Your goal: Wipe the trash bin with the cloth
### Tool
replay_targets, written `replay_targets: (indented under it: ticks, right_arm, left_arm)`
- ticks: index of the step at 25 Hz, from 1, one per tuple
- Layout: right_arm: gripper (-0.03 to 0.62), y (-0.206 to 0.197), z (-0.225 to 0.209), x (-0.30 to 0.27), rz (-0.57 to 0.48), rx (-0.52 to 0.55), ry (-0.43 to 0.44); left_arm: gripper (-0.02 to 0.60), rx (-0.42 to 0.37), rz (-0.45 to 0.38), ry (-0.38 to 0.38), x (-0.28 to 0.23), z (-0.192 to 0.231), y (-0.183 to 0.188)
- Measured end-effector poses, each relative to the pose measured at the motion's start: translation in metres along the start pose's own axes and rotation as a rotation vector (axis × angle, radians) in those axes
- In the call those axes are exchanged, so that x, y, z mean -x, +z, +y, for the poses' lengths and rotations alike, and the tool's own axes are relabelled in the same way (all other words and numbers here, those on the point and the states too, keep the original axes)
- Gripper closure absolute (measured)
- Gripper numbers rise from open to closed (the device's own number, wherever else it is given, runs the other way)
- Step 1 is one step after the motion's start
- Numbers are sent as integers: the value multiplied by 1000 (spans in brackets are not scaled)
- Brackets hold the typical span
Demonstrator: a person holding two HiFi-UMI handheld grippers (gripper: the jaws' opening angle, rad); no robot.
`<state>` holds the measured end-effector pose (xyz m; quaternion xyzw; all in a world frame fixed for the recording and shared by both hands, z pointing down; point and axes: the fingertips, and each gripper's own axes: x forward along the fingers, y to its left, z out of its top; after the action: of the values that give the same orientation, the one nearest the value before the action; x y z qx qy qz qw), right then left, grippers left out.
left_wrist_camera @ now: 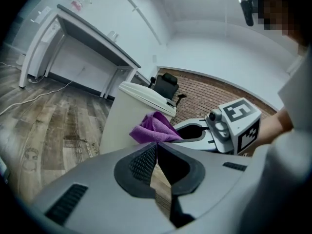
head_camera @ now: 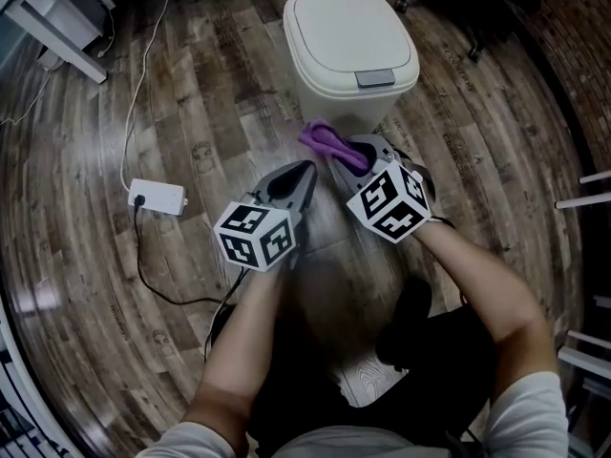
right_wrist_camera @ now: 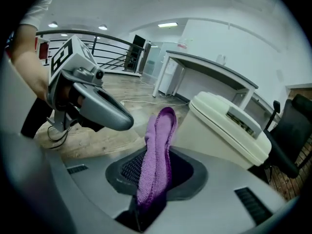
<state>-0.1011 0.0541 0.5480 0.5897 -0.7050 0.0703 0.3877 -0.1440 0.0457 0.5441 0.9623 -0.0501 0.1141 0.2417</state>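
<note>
A cream trash bin (head_camera: 348, 51) with a closed lid stands on the wooden floor; it also shows in the left gripper view (left_wrist_camera: 129, 118) and the right gripper view (right_wrist_camera: 226, 130). My right gripper (head_camera: 336, 151) is shut on a purple cloth (head_camera: 329, 144), whose free end sits close to the bin's front wall. The cloth (right_wrist_camera: 156, 155) stands folded between the jaws, and it is the purple bunch (left_wrist_camera: 153, 128) beside the bin. My left gripper (head_camera: 307, 172) hovers left of the cloth, jaws shut with nothing between them.
A white power strip (head_camera: 158, 197) with a cable lies on the floor at the left. A white desk leg (head_camera: 57, 41) stands at the top left. A grey desk (left_wrist_camera: 92, 52) and a black office chair (left_wrist_camera: 168, 84) stand beyond the bin.
</note>
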Motion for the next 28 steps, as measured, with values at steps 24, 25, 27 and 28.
replay_targets:
  ticks: [24,25,27,28]
  right_arm:
    - [500,-163,-127,17,248,-549,-327]
    - [500,-158,-126,14,242,-524,-323]
    - [500,-146,-120,7,235,-448,-306]
    - [499,-140,-115,2,232,-413,-294]
  left_arm:
    - [574,-42,132,-108,-37,-37,-35]
    - [574,-43,134,-107,-37,-37,-35]
    - [574,-46,138,-103,-37,-36,-35]
    - [574,-46,140,-98,-36,-34,-35]
